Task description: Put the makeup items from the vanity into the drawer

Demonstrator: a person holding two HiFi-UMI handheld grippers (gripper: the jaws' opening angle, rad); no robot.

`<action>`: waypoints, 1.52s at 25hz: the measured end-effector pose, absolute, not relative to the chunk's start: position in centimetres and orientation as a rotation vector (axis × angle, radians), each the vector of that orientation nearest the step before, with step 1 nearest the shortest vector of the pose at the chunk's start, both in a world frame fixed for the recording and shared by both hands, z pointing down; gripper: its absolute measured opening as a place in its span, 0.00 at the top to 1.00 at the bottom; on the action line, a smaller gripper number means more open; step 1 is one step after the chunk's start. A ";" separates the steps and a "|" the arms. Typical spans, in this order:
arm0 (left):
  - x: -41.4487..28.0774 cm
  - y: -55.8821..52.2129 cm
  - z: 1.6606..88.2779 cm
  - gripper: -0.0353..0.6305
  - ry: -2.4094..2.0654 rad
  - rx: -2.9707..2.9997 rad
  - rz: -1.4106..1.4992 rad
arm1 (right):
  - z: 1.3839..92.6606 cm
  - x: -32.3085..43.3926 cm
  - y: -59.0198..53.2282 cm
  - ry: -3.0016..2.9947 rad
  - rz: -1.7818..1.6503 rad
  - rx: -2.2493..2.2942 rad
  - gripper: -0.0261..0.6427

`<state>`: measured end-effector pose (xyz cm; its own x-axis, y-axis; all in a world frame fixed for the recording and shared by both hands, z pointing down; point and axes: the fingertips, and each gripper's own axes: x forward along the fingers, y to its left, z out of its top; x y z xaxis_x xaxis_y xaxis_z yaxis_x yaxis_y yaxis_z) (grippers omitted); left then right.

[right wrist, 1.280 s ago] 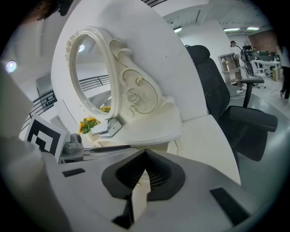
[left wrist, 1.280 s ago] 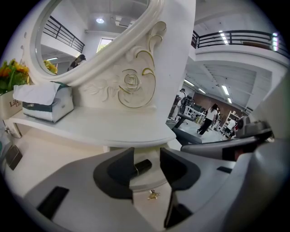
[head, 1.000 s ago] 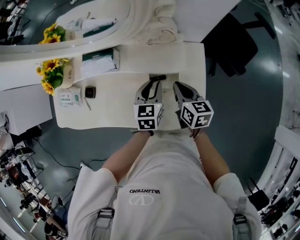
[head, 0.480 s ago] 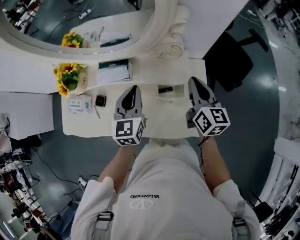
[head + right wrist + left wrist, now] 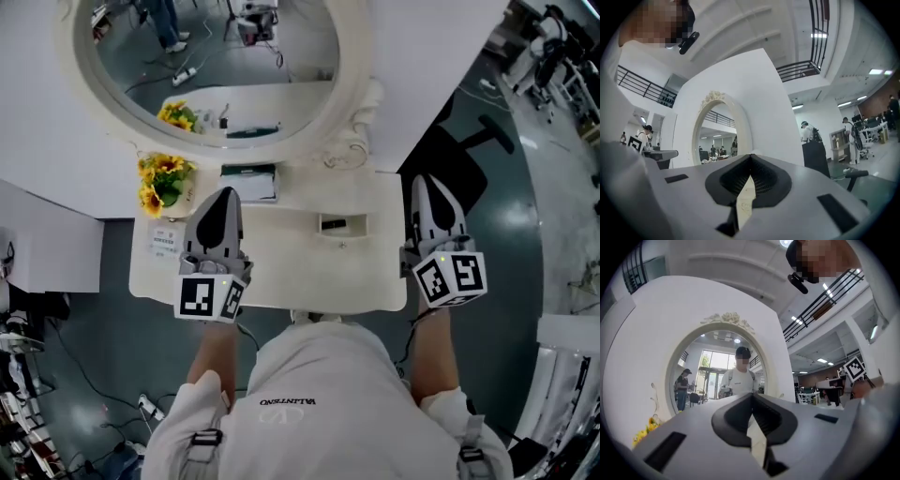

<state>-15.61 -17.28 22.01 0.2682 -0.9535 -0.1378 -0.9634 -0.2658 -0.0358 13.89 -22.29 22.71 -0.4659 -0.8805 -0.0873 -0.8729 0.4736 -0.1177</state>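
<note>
In the head view my left gripper [image 5: 221, 192] hovers over the left part of the white vanity top [image 5: 281, 272], shut with nothing in it. My right gripper [image 5: 427, 180] is raised past the vanity's right edge, also shut and empty. Between them a small rectangular recess [image 5: 342, 223] in the top holds a dark item. A white packet [image 5: 163, 242] lies at the left, partly hidden by the left gripper. A green-and-white box [image 5: 248, 181] stands at the back. The left gripper [image 5: 751, 395] and the right gripper [image 5: 750, 157] both point level at the mirror wall, tips together.
An oval mirror [image 5: 206, 66] in a white frame rises behind the vanity. Sunflowers [image 5: 161, 185] stand at the back left. A black chair [image 5: 469, 159] is at the right, a white cabinet [image 5: 47, 244] at the left. Cables lie on the grey floor.
Both grippers have risen from low over the vanity's middle and spread apart, the left going left and the right going right. The left jaws, apart a second ago, have closed.
</note>
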 end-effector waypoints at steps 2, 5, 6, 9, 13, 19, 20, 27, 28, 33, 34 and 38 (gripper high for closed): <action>-16.8 -16.7 19.9 0.94 1.820 -2.378 0.184 | 21.0 14.4 -21.2 2.570 -0.029 -1.548 0.94; -18.1 -16.2 17.4 0.94 1.795 -2.344 0.236 | 19.3 15.8 -19.7 2.545 0.025 -1.567 0.94; -18.4 -16.1 16.8 0.94 1.790 -2.336 0.245 | 18.9 16.3 -19.4 2.536 0.037 -1.577 0.94; -19.0 -15.8 15.8 0.94 1.783 -2.317 0.256 | 18.5 17.7 -18.6 2.503 0.047 -1.611 0.94; -18.8 -15.7 15.4 0.94 1.769 -2.317 0.259 | 18.2 18.8 -18.5 2.463 0.042 -1.631 0.94; -19.5 -15.5 15.2 0.94 1.778 -2.292 0.254 | 18.4 19.0 -18.6 2.455 0.041 -1.640 0.94; -19.8 -15.5 15.2 0.94 1.782 -2.287 0.252 | 18.5 19.1 -18.7 2.455 0.043 -1.646 0.94; -21.0 -15.1 15.6 0.94 1.815 -2.278 0.238 | 19.3 19.0 -19.1 2.438 -0.035 -1.644 0.95; -21.0 -15.1 15.7 0.94 1.818 -2.280 0.235 | 19.3 19.0 -19.2 2.438 -0.041 -1.644 0.95; -21.0 -15.2 15.9 0.94 1.818 -2.288 0.235 | 19.6 18.8 -19.3 2.439 -0.039 -1.646 0.95; -21.0 -15.3 15.9 0.94 1.818 -2.290 0.237 | 19.7 18.8 -19.4 2.437 -0.042 -1.647 0.95; -20.7 -15.2 16.1 0.94 1.818 -2.299 0.244 | 19.6 18.9 -19.3 2.440 -0.036 -1.651 0.95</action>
<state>-20.70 -15.20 16.05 0.2296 -0.9402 -0.2518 -0.9733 -0.2232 -0.0540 18.86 -19.28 19.57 -0.3589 -0.9217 -0.1473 -0.9169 0.3777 -0.1290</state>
